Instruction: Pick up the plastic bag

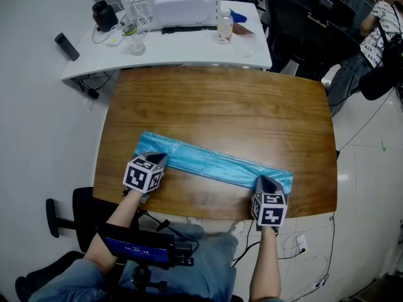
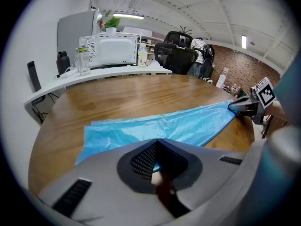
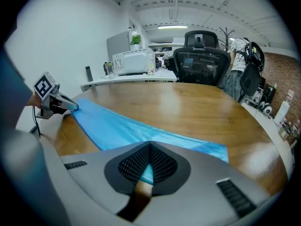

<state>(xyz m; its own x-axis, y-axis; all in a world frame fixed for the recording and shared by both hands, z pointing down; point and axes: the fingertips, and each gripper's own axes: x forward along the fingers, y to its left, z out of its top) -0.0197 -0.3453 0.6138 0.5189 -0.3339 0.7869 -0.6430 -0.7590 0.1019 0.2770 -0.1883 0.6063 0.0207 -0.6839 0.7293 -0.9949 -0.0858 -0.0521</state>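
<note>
The left tongs (image 1: pixel 162 159) and right tongs (image 1: pixel 264 182) are each clamping an end of the long blue plastic bag (image 1: pixel 214 163). Uneven lifting may be pulling the slick film free — the bite looks shallow.

Bright, even indoor light fills all three pictures. A strip light (image 2: pixel 129 16) on the ceiling glows in the left gripper view, and another (image 3: pixel 175 27) in the right gripper view. The polished table (image 1: pixel 220 106) carries pale sheen, strongest along its right rim in the right gripper view. The bag (image 2: pixel 141 128) glints faintly on its creases. Shadows are soft and short. The white floor (image 1: pixel 38 137) comes close to washing out. The head view is sharp. Both gripper views bend straight edges into curves and go black at the corners, and the jaws close to each lens are soft.
</note>
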